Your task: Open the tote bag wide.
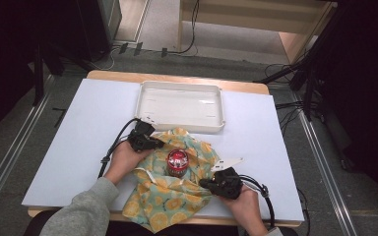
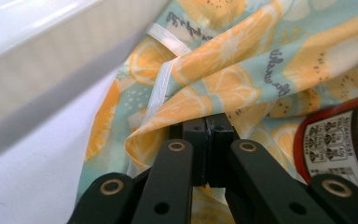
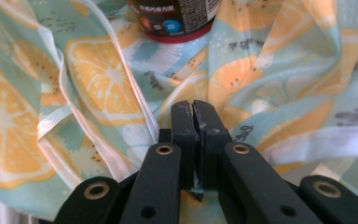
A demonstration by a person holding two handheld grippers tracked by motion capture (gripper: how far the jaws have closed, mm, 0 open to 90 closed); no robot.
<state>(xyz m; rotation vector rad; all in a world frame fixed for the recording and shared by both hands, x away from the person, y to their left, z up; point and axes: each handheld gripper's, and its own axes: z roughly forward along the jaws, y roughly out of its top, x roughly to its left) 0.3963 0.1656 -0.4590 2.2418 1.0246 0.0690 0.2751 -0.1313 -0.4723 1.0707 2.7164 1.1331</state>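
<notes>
A light green cloth (image 1: 177,196) printed with orange slices lies rumpled near the table's front edge. On its middle stands a dark jar with a red lid (image 1: 176,162). My left gripper (image 1: 153,143) is shut on the cloth's far left part; in the left gripper view the jaws (image 2: 207,125) pinch a fold of the cloth (image 2: 223,74), with the jar (image 2: 340,140) at the right. My right gripper (image 1: 207,184) is shut on the cloth's right side; the right gripper view shows the gripper (image 3: 194,112) closed on the cloth (image 3: 98,70), with the jar (image 3: 177,18) beyond.
An empty white tray (image 1: 180,105) sits just behind the cloth, its wall (image 2: 51,70) close to my left gripper. A white board (image 1: 98,118) covers the table. Cables and a stand leg lie on the floor beyond the table.
</notes>
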